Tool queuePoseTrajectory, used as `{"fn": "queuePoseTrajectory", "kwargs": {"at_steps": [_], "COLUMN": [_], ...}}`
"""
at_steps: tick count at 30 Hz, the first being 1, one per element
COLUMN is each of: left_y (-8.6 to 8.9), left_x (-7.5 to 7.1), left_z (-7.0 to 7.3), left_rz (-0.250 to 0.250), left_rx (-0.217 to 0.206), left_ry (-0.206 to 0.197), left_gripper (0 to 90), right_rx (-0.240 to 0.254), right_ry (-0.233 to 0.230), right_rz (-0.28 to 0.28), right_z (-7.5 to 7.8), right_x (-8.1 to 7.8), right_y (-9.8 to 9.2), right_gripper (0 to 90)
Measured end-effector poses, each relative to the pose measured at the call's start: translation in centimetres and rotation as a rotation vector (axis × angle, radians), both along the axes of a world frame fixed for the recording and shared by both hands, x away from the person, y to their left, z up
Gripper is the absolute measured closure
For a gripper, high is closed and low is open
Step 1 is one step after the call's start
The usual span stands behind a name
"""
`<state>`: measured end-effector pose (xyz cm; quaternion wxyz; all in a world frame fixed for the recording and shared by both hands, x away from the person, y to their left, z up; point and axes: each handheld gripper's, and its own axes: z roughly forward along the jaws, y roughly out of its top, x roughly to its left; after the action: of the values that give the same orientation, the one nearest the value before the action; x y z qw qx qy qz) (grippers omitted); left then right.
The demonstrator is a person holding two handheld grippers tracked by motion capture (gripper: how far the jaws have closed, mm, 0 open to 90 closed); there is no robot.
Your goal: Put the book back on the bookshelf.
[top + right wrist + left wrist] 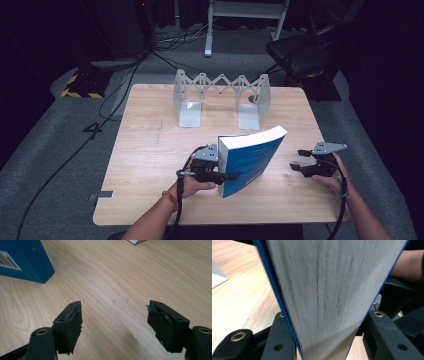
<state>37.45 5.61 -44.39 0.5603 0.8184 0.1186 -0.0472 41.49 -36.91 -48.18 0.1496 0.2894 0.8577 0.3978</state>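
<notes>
Right up close in the left gripper view, the book's page edge runs between the two black jaws, which pinch it from both covers; so the left gripper has a solid hold on the thick blue paperback; from the high view the book stands tilted on its lower corner near the front middle of the table, leaning up and away to the right; the right gripper sits just off to the book's right, low over the wood, jaws spread wide with nothing between them; looks to me like the step in hand is carrying or standing the book up, probably headed for the folding metal book rack at the back of the table; next move, I'd guess, calls for the free gripper to steady the far cover while the left one lifts and swings the book toward the rack, keeping it from flopping open.
</notes>
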Motion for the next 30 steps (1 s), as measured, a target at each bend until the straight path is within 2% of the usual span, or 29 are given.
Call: {"fn": "queuePoseTrajectory", "kwargs": {"at_steps": [3, 6, 8, 10, 12, 15, 17, 22, 26, 30], "left_y": [0.1, 0.5, 0.8, 1.1, 1.3, 1.4, 1.5, 1.9, 1.9, 2.0], "left_x": [0.3, 0.4, 0.5, 0.5, 0.5, 0.6, 0.7, 0.8, 0.7, 0.5], "left_z": [0.1, 0.3, 0.4, 0.6, 0.6, 0.6, 0.7, 0.7, 0.7, 0.9], "left_rz": [-0.042, -0.053, -0.069, -0.069, -0.072, -0.085, -0.112, -0.143, -0.145, -0.126], "left_rx": [0.012, 0.041, 0.051, 0.069, 0.072, 0.075, 0.077, 0.074, 0.081, 0.101], "left_ry": [-0.008, -0.027, -0.025, -0.046, -0.044, -0.049, -0.051, -0.032, -0.035, -0.06], "left_gripper": [59.7, 59.8, 59.8, 59.8, 59.7, 59.9, 59.9, 59.7, 59.0, 57.3], "right_rx": [0.012, 0.049, 0.069, 0.088, 0.087, 0.085, 0.093, 0.108, 0.129, 0.172], "right_ry": [-0.006, -0.022, -0.047, -0.073, -0.084, -0.074, -0.077, -0.101, -0.109, -0.14], "right_rz": [0.024, 0.058, 0.088, 0.108, 0.129, 0.143, 0.16, 0.187, 0.219, 0.279], "right_z": [0.2, 0.7, 1.4, 2.3, 2.5, 2.3, 2.4, 3.1, 3.7, 5.3], "right_x": [-0.2, -0.5, -0.8, -1.1, -1.3, -1.4, -1.5, -1.8, -1.9, -2.0], "right_y": [0.3, 0.7, 1.0, 1.6, 2.0, 2.3, 2.4, 2.8, 3.4, 4.6], "right_gripper": [28.5, 28.4, 28.4, 28.4, 28.5, 28.4, 28.7, 28.8, 28.7, 28.6]}}
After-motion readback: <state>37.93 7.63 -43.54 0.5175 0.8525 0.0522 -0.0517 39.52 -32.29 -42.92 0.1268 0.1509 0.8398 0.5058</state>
